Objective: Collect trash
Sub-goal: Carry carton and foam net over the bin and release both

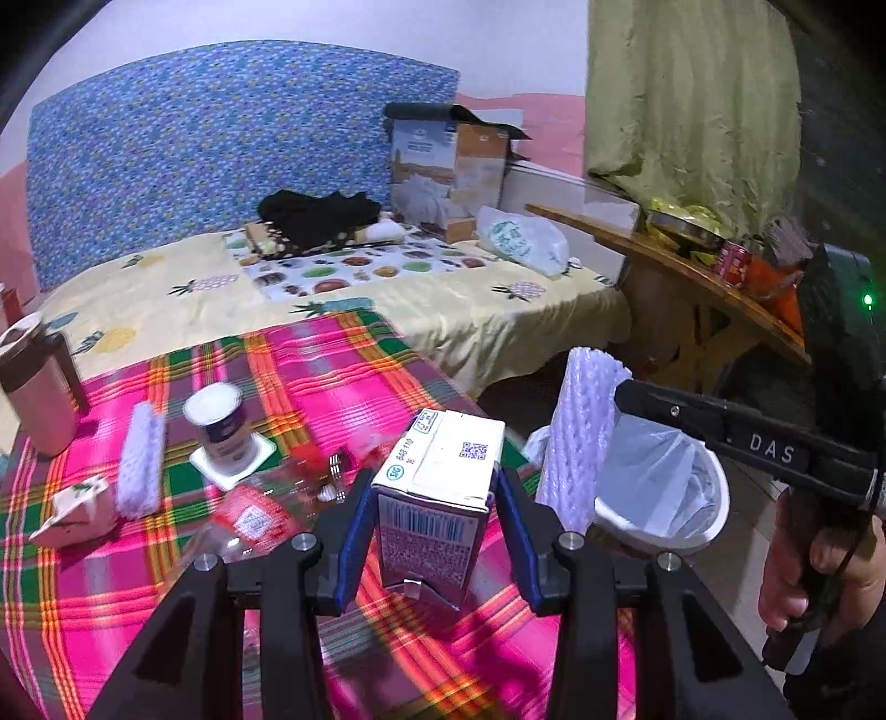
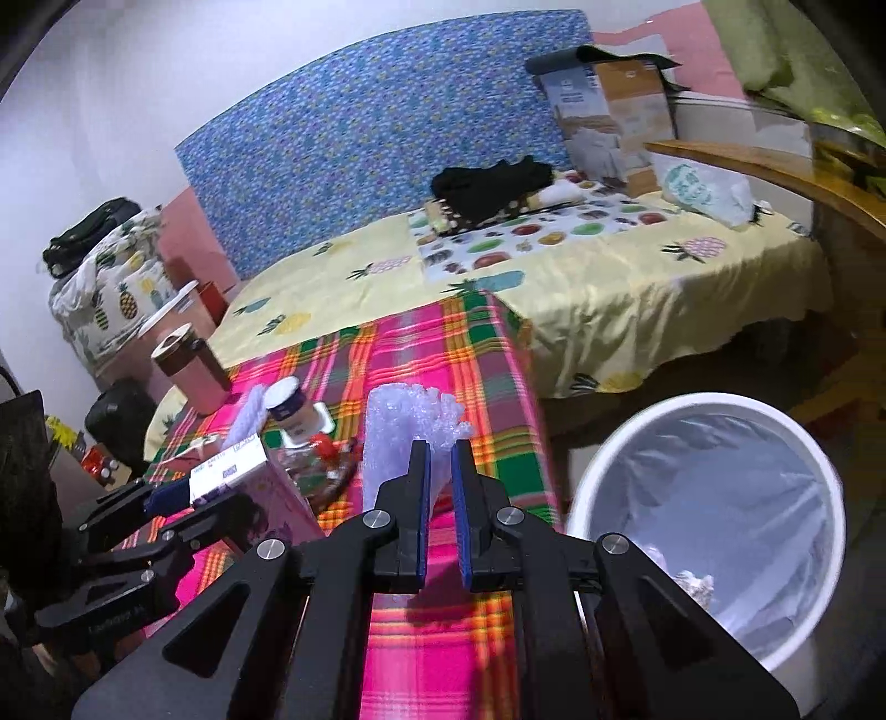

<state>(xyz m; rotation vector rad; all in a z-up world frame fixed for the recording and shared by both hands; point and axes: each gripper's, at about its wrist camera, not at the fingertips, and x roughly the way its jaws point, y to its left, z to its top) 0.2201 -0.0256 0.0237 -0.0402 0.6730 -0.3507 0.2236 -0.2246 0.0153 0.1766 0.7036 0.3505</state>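
The left gripper (image 1: 434, 518) is clamped on a drink carton (image 1: 437, 487) above the plaid tablecloth (image 1: 332, 365). The right gripper (image 2: 440, 471) pinches a white foam net sleeve (image 2: 407, 429) near the lined white trash bin (image 2: 609, 471), which holds what may be crumpled paper. Another foam sleeve (image 1: 139, 459) lies beside a small tin (image 1: 219, 423).

White walls (image 2: 166, 83) with a pink lower band (image 2: 692, 50); a blue patterned mattress (image 1: 221, 138) leans upright at 12 o'clock behind the bed (image 1: 443, 299) in yellow pineapple sheets; a green curtain (image 1: 692, 94) hangs at 2 o'clock; a wooden side table (image 1: 692, 277) stands at 3 o'clock; dark floor (image 2: 692, 376) below.
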